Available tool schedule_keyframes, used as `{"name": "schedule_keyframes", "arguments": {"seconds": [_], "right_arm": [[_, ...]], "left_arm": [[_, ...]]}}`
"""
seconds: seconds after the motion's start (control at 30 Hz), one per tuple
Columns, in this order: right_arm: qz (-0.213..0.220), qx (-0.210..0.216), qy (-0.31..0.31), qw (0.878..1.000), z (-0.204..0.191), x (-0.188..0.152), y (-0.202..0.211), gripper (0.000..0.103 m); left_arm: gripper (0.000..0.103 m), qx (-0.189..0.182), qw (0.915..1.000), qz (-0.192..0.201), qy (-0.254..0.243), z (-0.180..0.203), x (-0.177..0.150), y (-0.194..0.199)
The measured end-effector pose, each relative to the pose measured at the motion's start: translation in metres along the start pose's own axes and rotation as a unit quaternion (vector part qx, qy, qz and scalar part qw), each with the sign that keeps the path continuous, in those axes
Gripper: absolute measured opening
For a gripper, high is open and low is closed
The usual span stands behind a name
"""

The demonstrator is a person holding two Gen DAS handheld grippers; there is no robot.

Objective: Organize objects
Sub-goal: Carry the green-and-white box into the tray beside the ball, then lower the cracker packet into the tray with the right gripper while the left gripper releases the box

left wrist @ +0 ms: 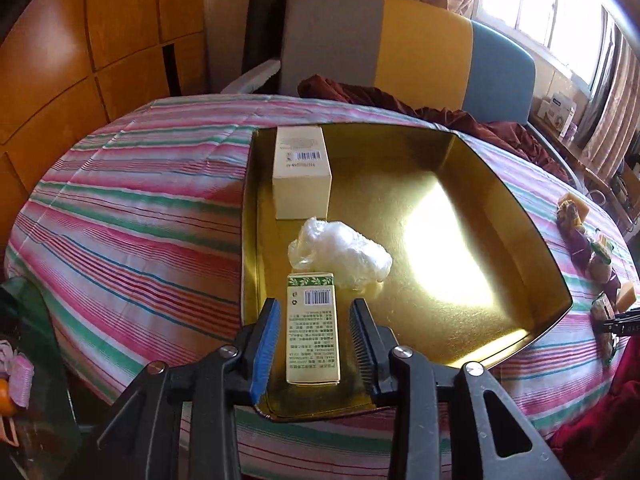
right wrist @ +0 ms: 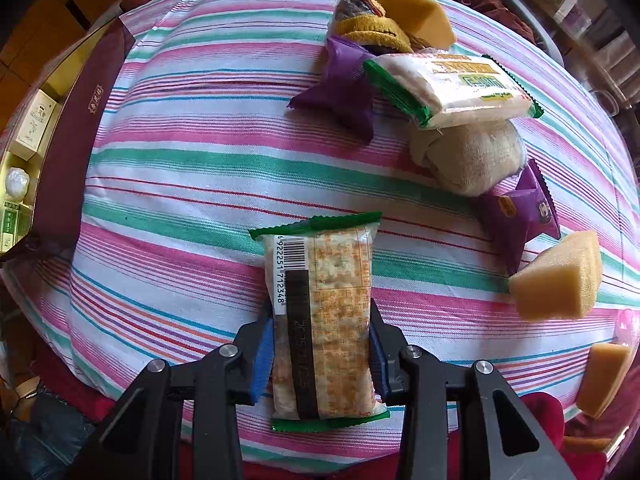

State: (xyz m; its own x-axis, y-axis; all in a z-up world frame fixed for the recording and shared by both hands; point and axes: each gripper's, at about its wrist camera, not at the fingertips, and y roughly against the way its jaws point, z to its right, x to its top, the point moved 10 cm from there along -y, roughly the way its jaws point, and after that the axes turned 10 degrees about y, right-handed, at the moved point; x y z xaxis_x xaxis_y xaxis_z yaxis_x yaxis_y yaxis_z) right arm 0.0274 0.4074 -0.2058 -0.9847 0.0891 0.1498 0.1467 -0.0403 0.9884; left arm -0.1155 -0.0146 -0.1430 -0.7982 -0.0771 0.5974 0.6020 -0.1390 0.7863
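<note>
Left gripper (left wrist: 314,322) released, pads clear of the green box (left wrist: 313,328) lying in the gold tray (left wrist: 500,184) at 6 o'clock; right gripper (right wrist: 322,334) apparently grasping the cracker pack (right wrist: 322,320) on the striped cloth (right wrist: 180,160).

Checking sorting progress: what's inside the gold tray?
The gold tray holds a cream box, crumpled clear plastic and a green-topped box. Anything under them is hidden.
</note>
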Motion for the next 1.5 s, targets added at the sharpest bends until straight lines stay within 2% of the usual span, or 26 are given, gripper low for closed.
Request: {"name": "schedule_keyframes", "arguments": {"seconds": [0.27, 0.47, 0.67, 0.73, 0.8, 1.0, 1.17, 1.3, 1.37, 1.5], "right_arm": [[0.012, 0.007, -0.009, 1.0, -0.001, 0.002, 0.007, 0.039], [0.062, 0.033, -0.008, 0.997, -0.026, 0.025, 0.035, 0.039], [0.15, 0.093, 0.028, 0.984, -0.091, 0.071, 0.09, 0.039], [0.168, 0.118, 0.048, 0.977, -0.137, 0.105, 0.095, 0.039], [0.176, 0.134, 0.068, 0.973, -0.162, 0.111, 0.108, 0.039], [0.156, 0.156, 0.112, 0.969, -0.251, 0.143, 0.088, 0.039], [0.117, 0.14, 0.122, 0.976, -0.291, 0.153, 0.048, 0.039], [0.086, 0.13, 0.11, 0.982, -0.306, 0.153, 0.017, 0.041], [0.076, 0.158, 0.101, 0.979, -0.317, 0.151, 0.008, 0.042], [0.074, 0.226, 0.094, 0.967, -0.343, 0.146, 0.004, 0.045]], "left_arm": [[0.036, 0.014, 0.9991, 0.039, -0.003, -0.004, 0.01, 0.025], [0.036, 0.02, 0.9981, 0.058, 0.006, -0.01, 0.017, 0.036], [0.036, 0.028, 0.996, 0.085, -0.004, -0.009, 0.023, 0.049], [0.036, 0.026, 0.9957, 0.089, -0.006, -0.007, 0.024, 0.052], [0.036, 0.024, 0.9956, 0.091, -0.006, -0.006, 0.024, 0.054], [0.036, 0.024, 0.9954, 0.093, -0.007, -0.005, 0.022, 0.058], [0.036, 0.026, 0.9957, 0.088, -0.008, -0.007, 0.019, 0.056], [0.036, 0.024, 0.9965, 0.079, -0.008, -0.008, 0.015, 0.05], [0.036, 0.024, 0.9968, 0.076, -0.009, -0.008, 0.013, 0.047], [0.036, 0.025, 0.9973, 0.069, -0.005, -0.01, 0.011, 0.043]]}}
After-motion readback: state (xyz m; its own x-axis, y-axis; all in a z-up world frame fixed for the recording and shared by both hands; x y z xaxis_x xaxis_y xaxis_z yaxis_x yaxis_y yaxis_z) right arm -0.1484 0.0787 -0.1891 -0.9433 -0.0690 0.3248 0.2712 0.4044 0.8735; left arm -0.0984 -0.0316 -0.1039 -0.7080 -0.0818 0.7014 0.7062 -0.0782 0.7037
